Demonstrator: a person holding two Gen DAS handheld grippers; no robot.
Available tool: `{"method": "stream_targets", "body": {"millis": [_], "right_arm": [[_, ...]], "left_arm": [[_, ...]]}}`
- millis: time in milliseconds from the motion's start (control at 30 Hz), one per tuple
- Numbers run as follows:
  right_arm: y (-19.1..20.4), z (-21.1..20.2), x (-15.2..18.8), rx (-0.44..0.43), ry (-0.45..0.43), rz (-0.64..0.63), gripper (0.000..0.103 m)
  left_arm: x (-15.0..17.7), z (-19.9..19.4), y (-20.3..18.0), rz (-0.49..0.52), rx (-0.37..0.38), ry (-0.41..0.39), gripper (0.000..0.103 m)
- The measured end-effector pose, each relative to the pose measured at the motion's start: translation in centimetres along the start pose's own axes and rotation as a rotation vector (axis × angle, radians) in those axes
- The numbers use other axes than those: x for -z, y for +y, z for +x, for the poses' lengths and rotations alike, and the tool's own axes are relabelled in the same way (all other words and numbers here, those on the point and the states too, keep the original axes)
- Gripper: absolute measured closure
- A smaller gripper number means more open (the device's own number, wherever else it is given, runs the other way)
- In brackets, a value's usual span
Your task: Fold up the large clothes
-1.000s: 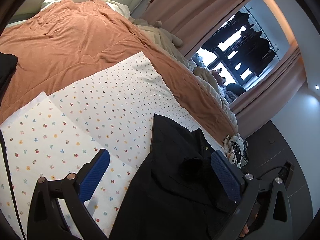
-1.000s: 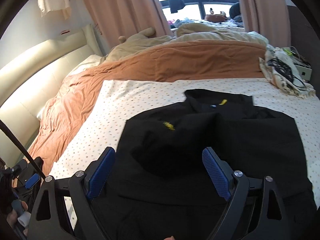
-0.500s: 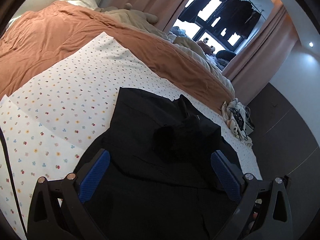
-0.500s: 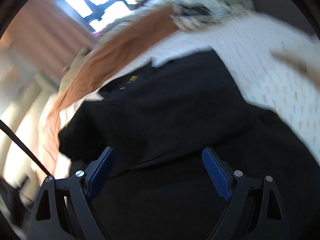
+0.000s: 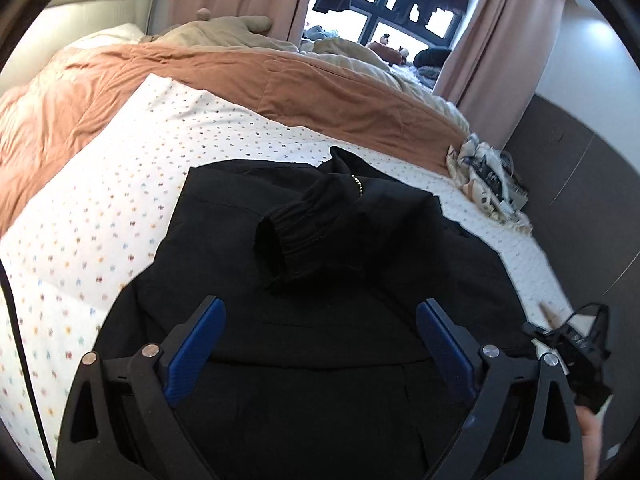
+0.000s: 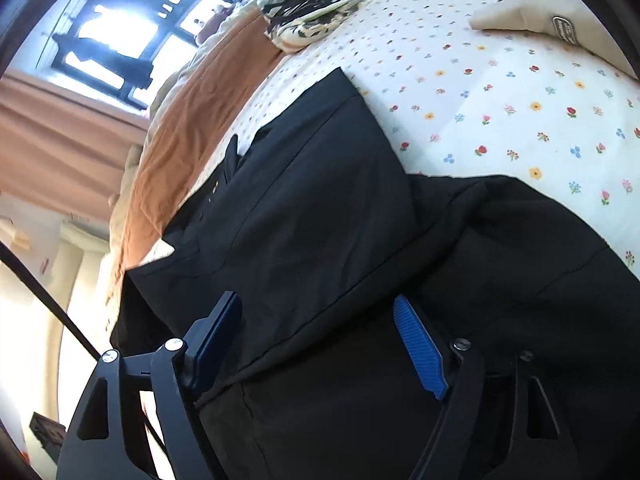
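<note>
You are holding both grippers low over the black jacket [image 5: 320, 280], which is lying spread on the flowered sheet [image 5: 100, 208] covering the bed [image 5: 280, 92], its ribbed cuff [image 5: 280, 236] folded in across the chest. Your left gripper [image 5: 320, 344] is standing wide with only flat cloth beneath it, gripping nothing. Your right gripper [image 6: 320, 340] has just been narrowing, and a raised fold of the jacket is sitting between its blue pads [image 6: 420, 344], though they are not yet pressing on it.

The risk from here, as I judge it, is pinching more than one layer: the fabric is dark and stacked, so a closing grip may be catching the panel underneath and dragging the whole garment when you lift. The folded-in sleeve may also be sliding out if you pull fast. The bundle of cables and cloth [image 5: 488, 184] near the bed's edge is sitting well apart.
</note>
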State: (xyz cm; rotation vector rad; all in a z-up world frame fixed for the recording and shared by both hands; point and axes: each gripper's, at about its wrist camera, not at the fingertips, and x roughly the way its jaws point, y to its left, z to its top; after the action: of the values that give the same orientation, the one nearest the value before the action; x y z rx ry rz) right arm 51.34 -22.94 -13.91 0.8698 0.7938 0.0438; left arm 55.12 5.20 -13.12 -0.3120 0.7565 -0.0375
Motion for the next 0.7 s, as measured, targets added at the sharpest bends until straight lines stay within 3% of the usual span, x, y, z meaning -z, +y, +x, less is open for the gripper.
{"method": "stream_targets", "body": {"millis": [133,267,367,467,567,700], "right_arm": [[-0.9,-0.2,-0.7,0.012,-0.019,0.036,0.026],[-2.0,-0.2,-1.3,0.015,-0.031,0.084,0.039],[-2.5,0.0,-1.6,0.008,-0.03,0.101,0.042],[-2.8,0.2,-1.9,0.011,-0.027,0.106,0.051],[-3.5,0.0,-2.1,0.007,-0.027,0.133,0.066],[-4.5,-0.2,-2.7,-0.031,-0.016,0.174,0.071]], "left_arm": [[-1.2,2.8,-0.7,0.049,-0.028,0.056,0.01],[-2.1,5.9,-1.0,0.074,-0.058,0.115,0.016],[-2.1,8.5,-1.4,0.096,-0.061,0.173,0.016],[-2.0,10.6,-1.2,0.119,-0.088,0.209,0.042],[-2.7,9.8,-0.5,0.09,-0.143,0.157,0.067],[-4.0,6.0,-0.9,0.093,-0.132,0.086,0.072]]}}
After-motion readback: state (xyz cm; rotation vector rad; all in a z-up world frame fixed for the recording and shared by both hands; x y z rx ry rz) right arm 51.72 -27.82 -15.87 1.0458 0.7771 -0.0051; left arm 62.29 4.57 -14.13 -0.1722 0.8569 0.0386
